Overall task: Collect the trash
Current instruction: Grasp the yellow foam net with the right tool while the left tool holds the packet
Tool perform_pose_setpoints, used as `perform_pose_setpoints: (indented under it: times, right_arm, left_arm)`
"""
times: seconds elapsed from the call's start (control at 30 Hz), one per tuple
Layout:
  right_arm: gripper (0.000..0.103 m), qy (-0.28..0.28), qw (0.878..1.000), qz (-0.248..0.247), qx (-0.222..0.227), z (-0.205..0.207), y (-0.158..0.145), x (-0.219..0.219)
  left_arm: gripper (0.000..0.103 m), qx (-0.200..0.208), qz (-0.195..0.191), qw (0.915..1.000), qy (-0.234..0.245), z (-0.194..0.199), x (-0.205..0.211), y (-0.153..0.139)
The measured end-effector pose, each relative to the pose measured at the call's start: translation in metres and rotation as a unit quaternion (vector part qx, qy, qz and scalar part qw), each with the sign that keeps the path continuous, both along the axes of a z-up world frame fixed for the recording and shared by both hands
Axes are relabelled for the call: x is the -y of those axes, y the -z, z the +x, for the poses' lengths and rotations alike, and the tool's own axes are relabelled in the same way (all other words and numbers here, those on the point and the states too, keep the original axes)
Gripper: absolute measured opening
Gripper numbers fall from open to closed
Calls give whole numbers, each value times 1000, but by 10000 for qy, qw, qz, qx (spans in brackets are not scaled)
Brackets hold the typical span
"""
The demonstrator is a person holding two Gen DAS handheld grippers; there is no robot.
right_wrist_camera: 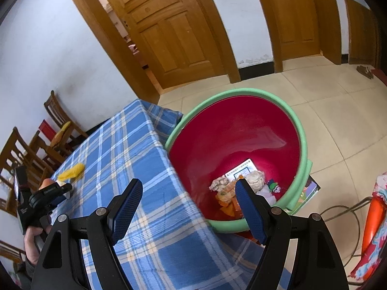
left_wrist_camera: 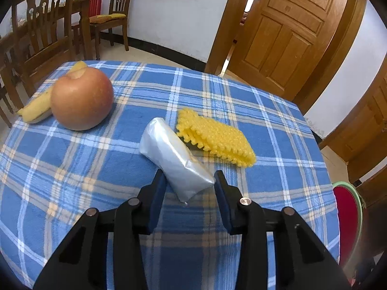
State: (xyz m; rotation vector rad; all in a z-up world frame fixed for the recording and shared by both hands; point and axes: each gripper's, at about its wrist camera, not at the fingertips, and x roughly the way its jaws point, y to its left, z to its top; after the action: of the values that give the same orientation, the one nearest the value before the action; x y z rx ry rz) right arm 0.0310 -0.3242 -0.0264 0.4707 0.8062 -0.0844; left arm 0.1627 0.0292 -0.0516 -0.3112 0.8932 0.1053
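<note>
Straddling the near end of a silver plastic packet [left_wrist_camera: 174,159], the left gripper [left_wrist_camera: 189,178] has its blue-padded fingers [left_wrist_camera: 157,201] spread apart, one on each side of the packet; whether the pads touch it cannot be told. The packet lies flat on the blue plaid surface [left_wrist_camera: 278,145], angled away from the gripper. Just beyond the packet and touching its far side sits a yellow foam fruit net [left_wrist_camera: 215,137]. Well away from the packet, toward the chairs, stands a reddish apple [left_wrist_camera: 82,100], with a banana peel [left_wrist_camera: 36,110] tucked just behind it.

In the right wrist view, the right gripper [right_wrist_camera: 188,193] hangs above the surface's edge with its fingers wide apart and nothing between them. Just past that edge, on the tiled floor, stands a red bin with a green rim [right_wrist_camera: 300,130], its side against the hanging cloth. Crumpled paper and wrappers [right_wrist_camera: 241,183] lie at the bin's bottom. The left gripper shows in this view far down the surface from the bin, near the yellow net
</note>
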Motion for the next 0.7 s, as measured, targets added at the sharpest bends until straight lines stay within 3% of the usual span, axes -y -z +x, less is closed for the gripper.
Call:
perform_pose_setpoints:
  times: [0.57, 0.7]
  right_arm:
    - [80, -707, 9973, -177, -41, 27, -13, -73]
    - [80, -839, 9961, -259, 8, 37, -16, -100]
  left_arm:
    - [41, 340, 264, 9984, 360, -37, -46, -31]
    - [41, 365, 303, 9985, 265, -37, -62, -32]
